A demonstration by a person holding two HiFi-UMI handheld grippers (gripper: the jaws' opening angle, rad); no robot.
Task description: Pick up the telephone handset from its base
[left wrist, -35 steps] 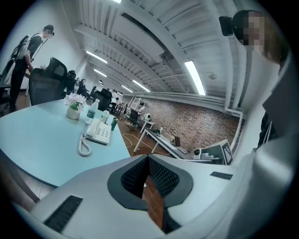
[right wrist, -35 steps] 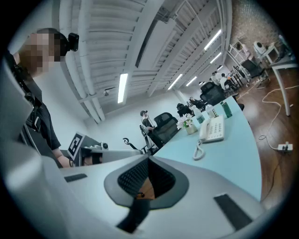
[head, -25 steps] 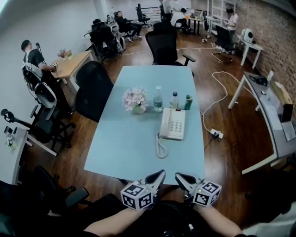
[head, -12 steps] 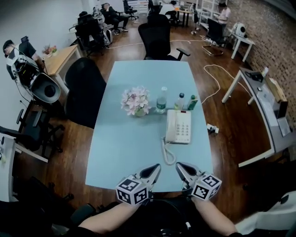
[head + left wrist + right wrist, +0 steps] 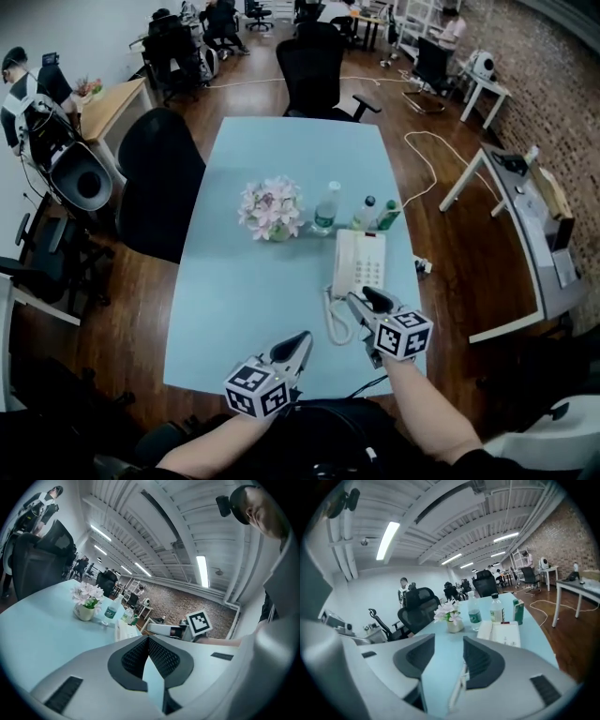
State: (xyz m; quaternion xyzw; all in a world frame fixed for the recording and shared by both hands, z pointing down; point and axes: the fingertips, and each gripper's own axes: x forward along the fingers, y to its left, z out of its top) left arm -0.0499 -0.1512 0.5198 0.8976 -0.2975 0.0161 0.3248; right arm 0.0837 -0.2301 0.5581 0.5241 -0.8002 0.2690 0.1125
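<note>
Slid right gripper (image 5: 367, 300) up near the telephone handset (image 5: 341, 267), jaws opening above its cord (image 5: 330, 319), gripping nothing. Left gripper (image 5: 298, 343) pinched shut, empty. Ready to grab.

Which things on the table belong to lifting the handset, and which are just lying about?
Job: handset, telephone, coiled cord, right gripper (jaws opening, nothing gripped).
Lying about: flowers, tall bottle, short bottle, green carton.
</note>
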